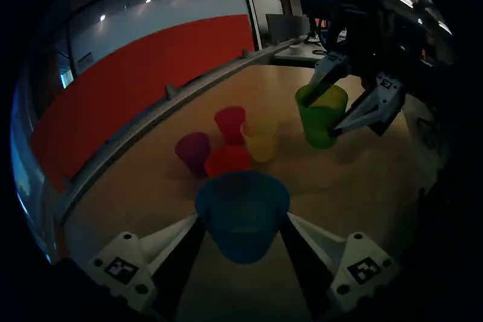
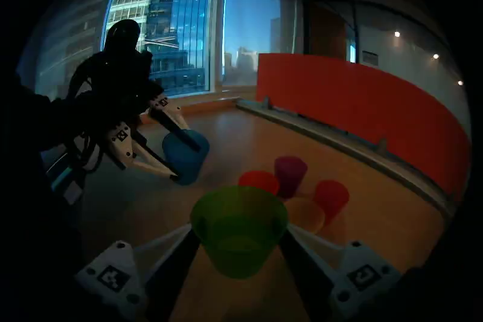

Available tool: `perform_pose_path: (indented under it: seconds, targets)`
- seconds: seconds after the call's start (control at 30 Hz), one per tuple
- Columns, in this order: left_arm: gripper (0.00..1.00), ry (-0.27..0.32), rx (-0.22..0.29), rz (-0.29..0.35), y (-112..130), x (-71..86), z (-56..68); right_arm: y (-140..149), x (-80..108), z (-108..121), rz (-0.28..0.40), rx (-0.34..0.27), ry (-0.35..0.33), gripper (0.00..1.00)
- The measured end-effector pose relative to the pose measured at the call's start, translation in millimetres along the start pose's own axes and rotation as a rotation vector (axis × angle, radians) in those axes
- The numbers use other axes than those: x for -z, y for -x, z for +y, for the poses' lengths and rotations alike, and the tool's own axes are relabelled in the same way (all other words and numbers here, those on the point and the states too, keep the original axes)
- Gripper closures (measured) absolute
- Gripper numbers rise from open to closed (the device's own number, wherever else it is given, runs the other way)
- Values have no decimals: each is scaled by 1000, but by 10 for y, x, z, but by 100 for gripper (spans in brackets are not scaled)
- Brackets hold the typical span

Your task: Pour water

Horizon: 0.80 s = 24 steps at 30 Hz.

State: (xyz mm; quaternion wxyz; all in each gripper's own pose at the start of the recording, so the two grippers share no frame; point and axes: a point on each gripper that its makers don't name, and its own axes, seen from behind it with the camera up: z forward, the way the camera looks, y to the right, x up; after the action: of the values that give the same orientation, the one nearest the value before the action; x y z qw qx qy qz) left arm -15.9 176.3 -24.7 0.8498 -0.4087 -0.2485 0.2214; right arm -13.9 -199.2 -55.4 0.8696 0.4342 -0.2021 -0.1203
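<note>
The left gripper [image 1: 243, 219] holds a blue cup [image 1: 243, 216]. Its fingers [image 1: 172, 238] are set at a middling width and press on the cup's two sides just under the rim. In the right gripper view this blue cup sits roughly upright, near the counter's window-side edge.

The right gripper [image 2: 239, 234] holds a green cup [image 2: 239, 231] the same way, one finger on each side of the wall and the mouth facing up. The bottom of the green cup looks paler, perhaps a little liquid, but the light is too dim to be sure. In the left gripper view the green cup is low over the wooden counter [image 1: 344, 183]; whether its base touches the wood cannot be told.

Between the two held cups four more stand in a tight cluster, nearer the counter edge that carries the rail [image 1: 181, 89] than the opposite edge: a purple cup [image 1: 193, 151], a dark red cup [image 1: 230, 122], a yellow cup [image 1: 261, 138] and a red cup [image 1: 227, 160]. The red and yellow ones are just beside each other.

A red wall [image 1: 151, 74] runs behind the rail. Windows [image 2: 181, 32] stand beyond the counter's far edge.
</note>
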Motion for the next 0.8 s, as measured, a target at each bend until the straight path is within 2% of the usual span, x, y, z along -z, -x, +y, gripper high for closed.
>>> perform_pose_path:
  seconds: [0.47, 0.8]
  targets:
    - [17, 55, -6, -107, 332, -206, 49, 311, -112, -14, -107, 26, -21, 12]
    - [17, 73, -8, -149, 535, -290, 96, 403, -174, -20, -134, 27, -27, 12]
